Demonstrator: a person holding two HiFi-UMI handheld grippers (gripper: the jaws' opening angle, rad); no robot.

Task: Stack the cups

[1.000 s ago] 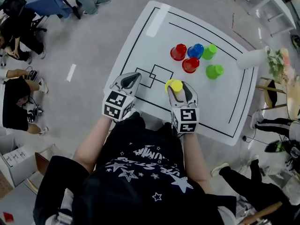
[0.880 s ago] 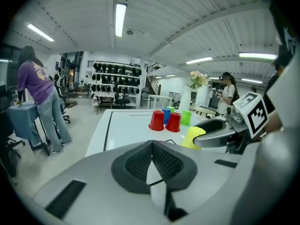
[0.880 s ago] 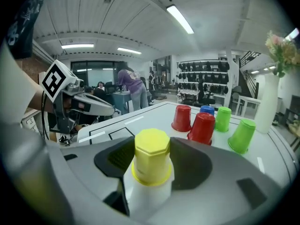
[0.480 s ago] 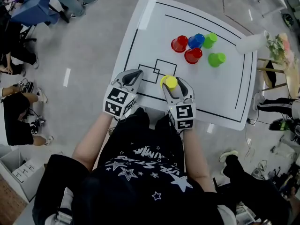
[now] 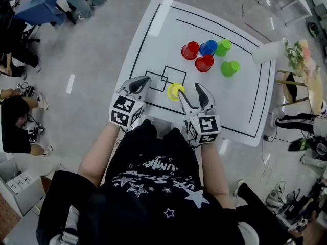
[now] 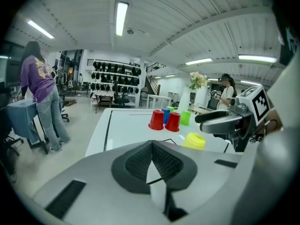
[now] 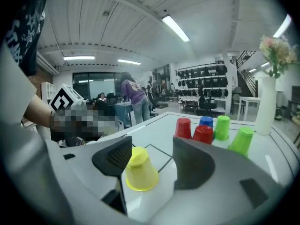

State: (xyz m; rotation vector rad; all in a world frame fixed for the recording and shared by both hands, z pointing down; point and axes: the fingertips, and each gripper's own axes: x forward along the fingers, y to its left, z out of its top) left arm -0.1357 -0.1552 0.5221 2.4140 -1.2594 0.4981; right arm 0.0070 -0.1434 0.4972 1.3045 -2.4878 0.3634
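A yellow cup stands upside down on the white table beside the drawn squares. My right gripper is open just behind and to the right of it; its jaws have just been opening and nothing is pressed between them. In the right gripper view the yellow cup stands free by the left finger of my right gripper. My left gripper is shut and empty at the near edge, its jaws closed together. Farther off stand a red cup, a blue cup, a second red cup and two green cups.
A white vase with flowers stands at the table's right edge. Black lines frame the tabletop. People stand and sit on the floor to the left, and chairs and legs show to the right.
The right gripper has let go of the yellow cup and drawn back a little; the cup now stands on the table. The left gripper has stayed where it was.
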